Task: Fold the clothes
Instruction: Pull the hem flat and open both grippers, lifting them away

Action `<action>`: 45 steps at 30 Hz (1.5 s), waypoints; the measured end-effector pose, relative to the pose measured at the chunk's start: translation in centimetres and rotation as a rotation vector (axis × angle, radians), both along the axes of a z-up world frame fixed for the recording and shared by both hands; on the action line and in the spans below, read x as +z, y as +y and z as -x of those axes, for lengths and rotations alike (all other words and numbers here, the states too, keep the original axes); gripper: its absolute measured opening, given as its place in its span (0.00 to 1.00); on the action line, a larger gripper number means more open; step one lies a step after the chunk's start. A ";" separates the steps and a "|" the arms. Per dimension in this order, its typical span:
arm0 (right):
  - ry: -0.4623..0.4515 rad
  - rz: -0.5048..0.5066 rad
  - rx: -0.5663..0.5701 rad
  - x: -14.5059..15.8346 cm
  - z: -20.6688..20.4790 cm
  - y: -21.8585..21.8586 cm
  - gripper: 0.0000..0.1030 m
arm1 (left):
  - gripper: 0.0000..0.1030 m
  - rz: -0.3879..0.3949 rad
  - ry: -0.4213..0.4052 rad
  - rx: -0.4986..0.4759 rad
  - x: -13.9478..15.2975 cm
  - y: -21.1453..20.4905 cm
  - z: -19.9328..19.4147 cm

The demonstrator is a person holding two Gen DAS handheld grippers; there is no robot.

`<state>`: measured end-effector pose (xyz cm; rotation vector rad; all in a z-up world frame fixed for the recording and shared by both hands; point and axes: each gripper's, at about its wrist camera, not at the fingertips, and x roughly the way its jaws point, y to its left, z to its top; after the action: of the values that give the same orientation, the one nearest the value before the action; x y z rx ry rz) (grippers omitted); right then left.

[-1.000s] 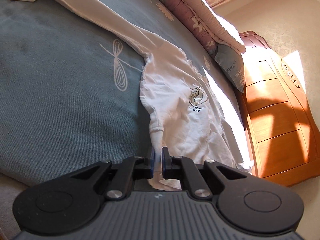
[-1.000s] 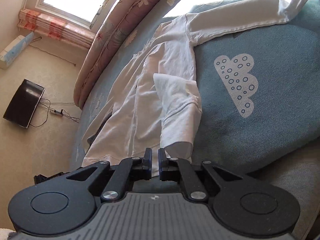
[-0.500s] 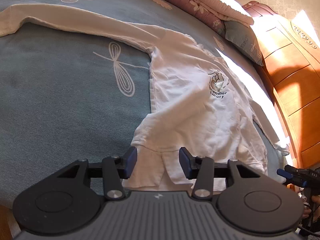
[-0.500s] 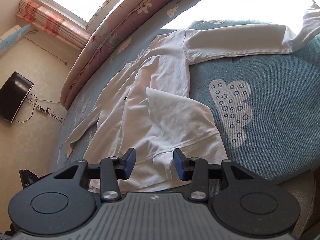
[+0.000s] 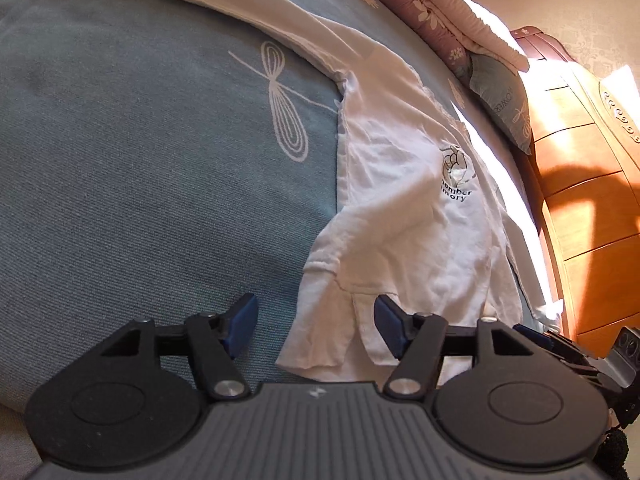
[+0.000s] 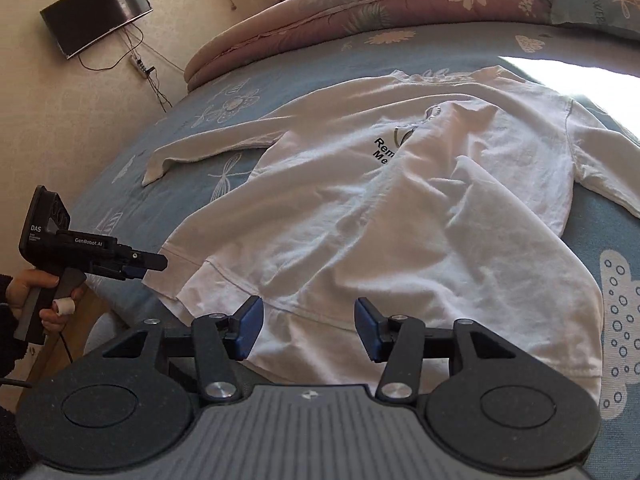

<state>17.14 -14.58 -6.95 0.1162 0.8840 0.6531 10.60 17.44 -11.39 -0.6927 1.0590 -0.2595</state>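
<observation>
Both grippers' jaws now spread, white sweatshirt (image 6: 360,216) released

left gripper (image 5: 316,322): jaws apart, empty | right gripper (image 6: 308,326): jaws apart, empty

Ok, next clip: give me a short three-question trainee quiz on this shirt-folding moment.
1. True or false: the left gripper is clamped on the white shirt.
2. Multiple choice: what does the shirt lie on? A) a wooden floor B) a blue bedspread C) a chair
3. Fill in: the shirt's bottom edge lies nearest the right gripper, and its sleeve toward the wall-mounted screen lies stretched ___ on the bedspread.

Key: 1 false, both grippers are open and hold nothing; 2 B; 3 out flat.
</observation>
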 end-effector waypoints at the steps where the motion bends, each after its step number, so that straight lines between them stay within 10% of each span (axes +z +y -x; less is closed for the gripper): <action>1: -0.022 0.026 0.036 0.1 -0.2 1.4 0.57 | 0.60 0.050 0.018 0.003 -0.3 0.2 -0.2; 5: -0.105 0.121 0.178 0.0 -0.6 7.0 0.64 | 0.34 0.124 0.059 -0.005 -1.1 -0.2 -0.4; 14: -0.295 0.332 0.429 -2.5 1.3 18.1 0.65 | 0.34 0.197 0.024 -0.010 -0.8 0.1 -0.6; 22: -0.452 0.548 0.477 -4.4 3.4 20.5 0.07 | 0.44 0.228 0.041 -0.006 -1.8 0.8 -0.6; 33: -0.188 0.328 0.481 -2.1 2.9 16.9 0.10 | 0.51 0.298 0.065 -0.051 -3.4 -0.3 -0.7; 45: -0.219 0.226 0.318 0.7 1.9 13.9 0.28 | 0.51 0.049 -0.123 -0.100 3.1 1.5 -7.5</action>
<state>15.19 -0.72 -6.21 -0.2996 0.7636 0.8385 18.09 18.90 -8.26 -0.6602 0.9734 -0.4104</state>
